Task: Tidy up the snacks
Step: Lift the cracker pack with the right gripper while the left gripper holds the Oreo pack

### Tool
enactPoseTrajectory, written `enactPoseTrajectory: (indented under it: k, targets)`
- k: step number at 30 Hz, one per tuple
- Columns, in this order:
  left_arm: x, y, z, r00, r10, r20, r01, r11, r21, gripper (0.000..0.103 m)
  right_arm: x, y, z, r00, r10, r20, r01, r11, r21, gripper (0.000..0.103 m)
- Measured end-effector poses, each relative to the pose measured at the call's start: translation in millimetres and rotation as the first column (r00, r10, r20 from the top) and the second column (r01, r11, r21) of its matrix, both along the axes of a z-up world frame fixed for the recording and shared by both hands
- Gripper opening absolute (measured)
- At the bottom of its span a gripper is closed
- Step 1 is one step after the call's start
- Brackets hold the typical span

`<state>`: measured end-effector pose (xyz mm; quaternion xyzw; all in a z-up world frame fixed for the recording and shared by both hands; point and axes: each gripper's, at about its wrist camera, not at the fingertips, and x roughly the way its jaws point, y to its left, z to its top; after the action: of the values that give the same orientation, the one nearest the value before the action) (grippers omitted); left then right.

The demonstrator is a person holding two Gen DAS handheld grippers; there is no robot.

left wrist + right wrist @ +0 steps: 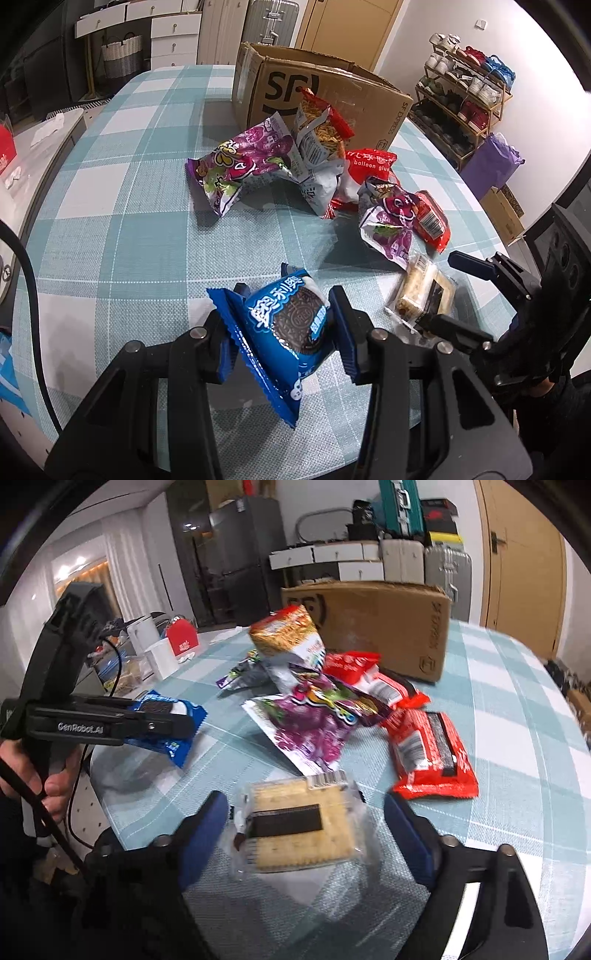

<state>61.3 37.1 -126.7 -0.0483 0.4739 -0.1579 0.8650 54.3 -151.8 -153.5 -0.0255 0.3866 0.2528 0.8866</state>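
Oreo packet (284, 328) sits clamped in left hand-held gripper (286, 325) for boxing; right hand-held gripper (306, 830) gapes wide astride cracker pack (295, 827).

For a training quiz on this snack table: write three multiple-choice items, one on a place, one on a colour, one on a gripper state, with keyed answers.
1. Where does the cracker sandwich pack lie?
A. Inside the cardboard box
B. On the checked tablecloth between the right hand-held gripper's fingers
C. On the shoe rack

2. What colour is the Oreo packet?
A. Blue
B. Green
C. Yellow

3. What state is the left hand-held gripper in?
A. Open and empty
B. Shut on the Oreo packet
C. Out of view

Answers: 1 B, since the right hand-held gripper straddles it with gaps on both sides; 2 A, its wrapper is blue; 3 B, both fingers press the packet's sides.
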Motion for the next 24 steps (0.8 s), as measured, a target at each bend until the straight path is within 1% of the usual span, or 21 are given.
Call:
enactPoseTrajectory:
  k: [8, 9, 12, 14, 19, 21, 24]
  targets:
    - [0, 0, -1, 1.000, -0.001, -0.004, 0.001, 1.000, -0.003, 0.041, 6, 15, -13, 0.998, 0.018, -0.055, -0.021, 0.998, -0.055, 0.089]
    - [0, 0, -2, 1.000, -0.001, -0.006, 0.001, 1.000, -0.004, 0.041, 7, 17, -15, 0.997, 0.027, -0.075, -0.032, 0.998, -0.063, 0.090]
    - [0, 0, -3, 1.000, 0.001, -0.009, -0.001, 1.000, -0.006, 0.041, 5, 25, -17, 0.997, 0.040, -0.060, -0.047, 0.991, -0.123, 0.089]
    - [0, 0, -3, 1.000, 0.001, -0.008, -0.001, 1.000, -0.009, 0.041, 4, 26, -18, 0.998, 0.035, -0.051, -0.041, 0.991, -0.131, 0.089]
    - [0, 1, -4, 1.000, 0.002, -0.011, -0.002, 1.000, -0.010, 0.041, 4, 21, -18, 0.999, 0.009, -0.034, -0.013, 0.994, -0.108, 0.080]
    - [1, 1, -5, 1.000, 0.003, -0.013, -0.003, 1.000, -0.013, 0.041, 5, 17, -18, 1.000, 0.000, -0.030, -0.003, 0.996, -0.092, 0.070]
    - [1, 0, -6, 1.000, 0.001, -0.014, -0.001, 1.000, -0.012, 0.041, 5, 14, -17, 1.000, 0.000, -0.023, -0.003, 0.996, -0.094, 0.064]
